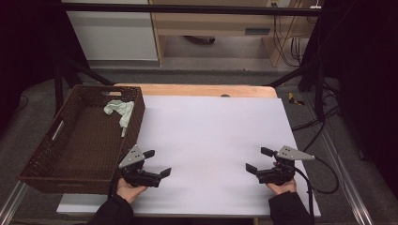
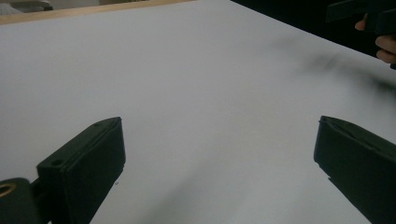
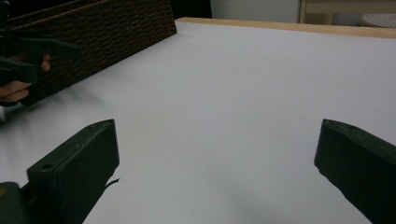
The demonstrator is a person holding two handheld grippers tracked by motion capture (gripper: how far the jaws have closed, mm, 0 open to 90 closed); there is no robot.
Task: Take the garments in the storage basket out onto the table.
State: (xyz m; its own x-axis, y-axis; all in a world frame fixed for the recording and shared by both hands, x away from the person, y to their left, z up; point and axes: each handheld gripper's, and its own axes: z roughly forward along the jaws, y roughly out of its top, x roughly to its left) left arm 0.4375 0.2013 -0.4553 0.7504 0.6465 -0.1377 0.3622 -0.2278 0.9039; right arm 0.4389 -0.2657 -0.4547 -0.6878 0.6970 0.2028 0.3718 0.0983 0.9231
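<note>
Both grippers sit low at the near edge of the counter (image 1: 211,136), which is covered by a white sheet. The left gripper (image 1: 157,164) is held just beside the near right corner of the brown woven basket (image 1: 56,154). Its jaws stand wide apart with nothing between them; the left gripper view looks across bare white surface. The right gripper (image 1: 257,160) is well apart from it, toward the right edge of the counter. Its jaws are also spread wide and hold nothing.

The one loose thing is a pale green cloth (image 1: 120,111), crumpled in the far right corner of the basket and draped partly over the right wall. Its long axis runs roughly along that wall, from the far corner toward the person.

Key relation: the cloth lies straight ahead of the left gripper and slightly to its left, up along the basket's right wall. From the right gripper it lies far across the counter, diagonally forward and left. The left hand is clearly the nearer one.

Judgement: a reach for the cloth would suit the left gripper, going forward and over the basket rim. In the right gripper view the basket (image 3: 93,42) shows at the far left, with the left gripper (image 3: 28,56) in front of it.
</note>
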